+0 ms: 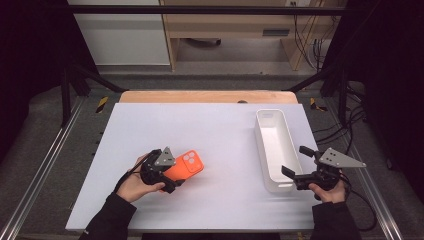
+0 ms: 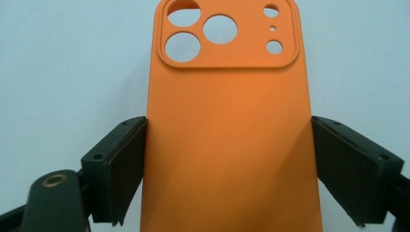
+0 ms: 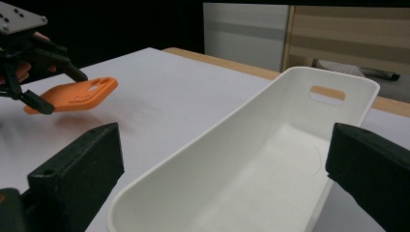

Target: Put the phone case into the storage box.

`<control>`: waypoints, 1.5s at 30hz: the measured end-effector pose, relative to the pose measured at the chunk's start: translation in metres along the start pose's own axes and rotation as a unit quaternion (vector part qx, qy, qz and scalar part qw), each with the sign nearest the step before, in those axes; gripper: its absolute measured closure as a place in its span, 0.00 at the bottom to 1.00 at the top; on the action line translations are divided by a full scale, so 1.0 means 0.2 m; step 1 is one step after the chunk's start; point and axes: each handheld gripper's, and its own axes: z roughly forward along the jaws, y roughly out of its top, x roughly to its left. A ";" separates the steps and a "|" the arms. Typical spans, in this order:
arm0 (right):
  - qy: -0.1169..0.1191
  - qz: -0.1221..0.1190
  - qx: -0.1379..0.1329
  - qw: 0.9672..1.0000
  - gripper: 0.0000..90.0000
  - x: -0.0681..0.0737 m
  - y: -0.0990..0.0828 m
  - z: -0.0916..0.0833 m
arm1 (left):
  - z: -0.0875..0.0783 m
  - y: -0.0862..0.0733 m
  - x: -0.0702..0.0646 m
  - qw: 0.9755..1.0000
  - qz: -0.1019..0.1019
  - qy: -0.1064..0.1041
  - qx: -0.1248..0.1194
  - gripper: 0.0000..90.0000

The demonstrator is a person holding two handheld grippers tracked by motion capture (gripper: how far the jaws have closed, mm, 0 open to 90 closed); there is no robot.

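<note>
An orange phone case (image 1: 189, 164) with camera cut-outs is clamped across its width by my left gripper (image 1: 172, 175), which is shut on its lower half. In the left gripper view both pads press the long edges of the case (image 2: 227, 135). The right gripper view shows the case (image 3: 80, 93) held just above the white table, its shadow beneath it. My right gripper (image 1: 296, 161) is open at the near end of a long white bin (image 1: 260, 135). Its jaws straddle the bin's near wall (image 3: 193, 150) without touching it.
The white tabletop (image 1: 220, 130) has a wooden strip along its far edge. The bin stands lengthwise at the right side and looks bare inside. Metal frame rails run along both sides of the table, and cables hang at the far right.
</note>
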 end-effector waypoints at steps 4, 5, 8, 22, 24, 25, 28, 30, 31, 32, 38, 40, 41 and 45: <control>0.001 -0.004 0.000 1.000 0.00 0.00 0.01 0.00 | -0.01 0.01 -0.01 1.000 0.008 -0.001 0.000 0.17; 0.001 -0.004 0.000 1.000 0.00 0.00 0.01 0.00 | -0.01 0.01 -0.02 1.000 0.009 -0.001 0.000 0.17; 0.002 -0.006 0.001 1.000 0.00 0.01 0.01 0.00 | -0.01 0.01 -0.02 1.000 0.013 -0.003 -0.002 0.17; 0.012 -0.026 0.002 1.000 0.00 0.05 0.04 0.02 | -0.03 0.06 -0.09 0.999 0.042 -0.006 -0.013 0.17; 0.014 -0.029 0.002 0.999 0.00 0.06 0.04 0.02 | -0.03 0.07 -0.11 0.999 0.046 -0.008 -0.014 0.17; 0.015 -0.029 0.002 0.999 0.00 0.06 0.04 0.02 | -0.03 0.08 -0.11 0.999 0.049 -0.007 -0.014 0.17; 0.018 -0.033 0.003 0.999 0.00 0.08 0.05 0.03 | -0.04 0.09 -0.13 0.998 0.056 -0.007 -0.017 0.17; 0.019 -0.038 0.002 0.999 0.00 0.08 0.06 0.03 | -0.04 0.09 -0.14 0.998 0.060 -0.008 -0.020 0.17; 0.020 -0.039 0.003 0.999 0.00 0.09 0.06 0.03 | -0.04 0.10 -0.15 0.998 0.062 -0.008 -0.021 0.17; 0.022 -0.040 0.003 0.999 0.00 0.09 0.06 0.03 | -0.05 0.10 -0.15 0.998 0.064 -0.008 -0.021 0.17; 0.027 -0.051 0.008 0.998 0.00 0.11 0.07 0.05 | -0.06 0.13 -0.19 0.997 0.077 -0.012 -0.027 0.17; 0.028 -0.056 0.007 0.998 0.00 0.12 0.08 0.05 | -0.06 0.14 -0.20 0.996 0.081 -0.012 -0.027 0.17; 0.029 -0.060 0.008 0.998 0.00 0.13 0.08 0.06 | -0.06 0.14 -0.21 0.996 0.084 -0.012 -0.029 0.17; 0.033 -0.071 0.009 0.997 0.00 0.15 0.09 0.07 | -0.06 0.15 -0.23 0.995 0.094 -0.014 -0.029 0.17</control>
